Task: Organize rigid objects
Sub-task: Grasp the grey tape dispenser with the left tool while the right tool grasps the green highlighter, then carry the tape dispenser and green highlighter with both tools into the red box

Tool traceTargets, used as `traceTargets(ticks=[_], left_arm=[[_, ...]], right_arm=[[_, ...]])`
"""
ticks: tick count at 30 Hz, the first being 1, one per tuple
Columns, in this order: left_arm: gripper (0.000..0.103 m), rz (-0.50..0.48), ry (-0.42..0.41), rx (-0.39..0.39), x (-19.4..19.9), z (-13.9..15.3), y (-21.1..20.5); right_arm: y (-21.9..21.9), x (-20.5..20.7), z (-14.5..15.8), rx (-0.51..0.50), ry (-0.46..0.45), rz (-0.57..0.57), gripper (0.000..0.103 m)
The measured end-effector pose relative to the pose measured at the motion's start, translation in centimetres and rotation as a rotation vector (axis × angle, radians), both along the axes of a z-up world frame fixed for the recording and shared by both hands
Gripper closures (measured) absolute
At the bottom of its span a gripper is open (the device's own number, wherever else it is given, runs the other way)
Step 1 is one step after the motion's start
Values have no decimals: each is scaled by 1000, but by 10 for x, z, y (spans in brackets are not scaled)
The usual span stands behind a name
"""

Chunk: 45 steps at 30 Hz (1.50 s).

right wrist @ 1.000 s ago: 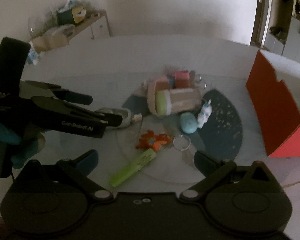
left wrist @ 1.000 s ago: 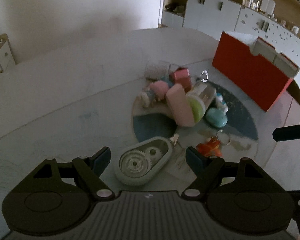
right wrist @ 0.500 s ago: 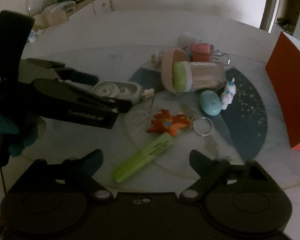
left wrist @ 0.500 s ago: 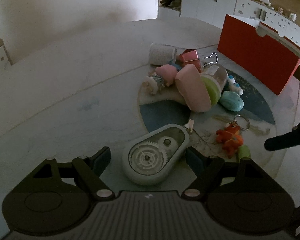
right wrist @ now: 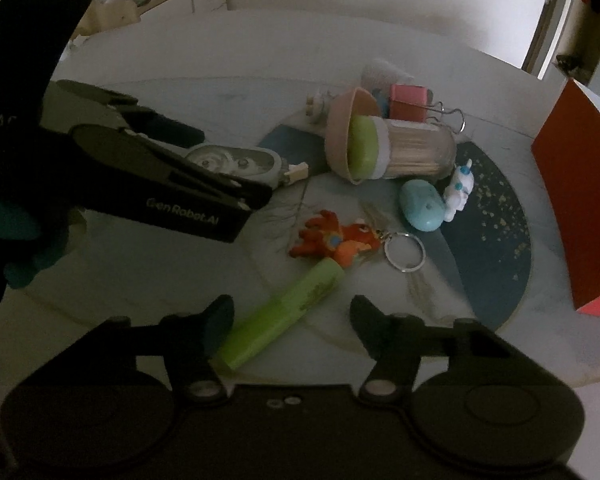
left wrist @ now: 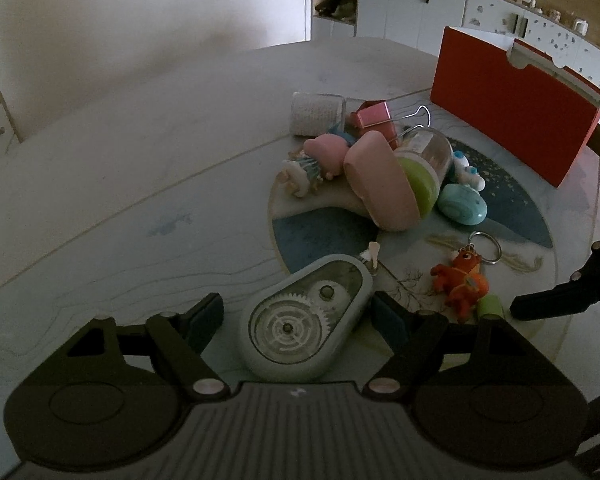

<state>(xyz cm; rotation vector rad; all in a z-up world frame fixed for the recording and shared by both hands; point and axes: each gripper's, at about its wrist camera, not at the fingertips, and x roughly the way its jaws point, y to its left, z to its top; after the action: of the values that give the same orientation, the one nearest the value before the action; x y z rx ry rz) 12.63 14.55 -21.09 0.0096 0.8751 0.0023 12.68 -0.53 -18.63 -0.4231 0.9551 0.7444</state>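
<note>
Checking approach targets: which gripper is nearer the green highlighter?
Right. The right gripper has the green highlighter lying between its open fingers. The left gripper sits farther off, open around the correction tape dispenser.

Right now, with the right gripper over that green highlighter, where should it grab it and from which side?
Grip the green highlighter across its barrel near the middle, probably from straight above. It lies flat, slanting toward the orange keychain figure, whose body touches its far tip. The right gripper is open and already straddles the near half, so turn the fingers square to the barrel, away from the keychain.
</note>
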Motion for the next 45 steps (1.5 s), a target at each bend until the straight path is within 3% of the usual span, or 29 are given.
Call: traceTargets(ticks=[5, 10, 29, 45], left_arm=[[35, 0, 0, 2, -1, 1, -5], [35, 23, 3, 4, -4, 2, -9], [36, 131, 23, -35, -22, 14, -25], [36, 148, -31, -73, -7, 81, -73]], right_arm=[[-6, 3, 3, 5, -6, -19, 59], [-11, 5, 4, 9, -10, -41, 87], [-60, 7, 30, 78, -56, -83, 87], [-116, 35, 90, 161, -78, -98, 87]])
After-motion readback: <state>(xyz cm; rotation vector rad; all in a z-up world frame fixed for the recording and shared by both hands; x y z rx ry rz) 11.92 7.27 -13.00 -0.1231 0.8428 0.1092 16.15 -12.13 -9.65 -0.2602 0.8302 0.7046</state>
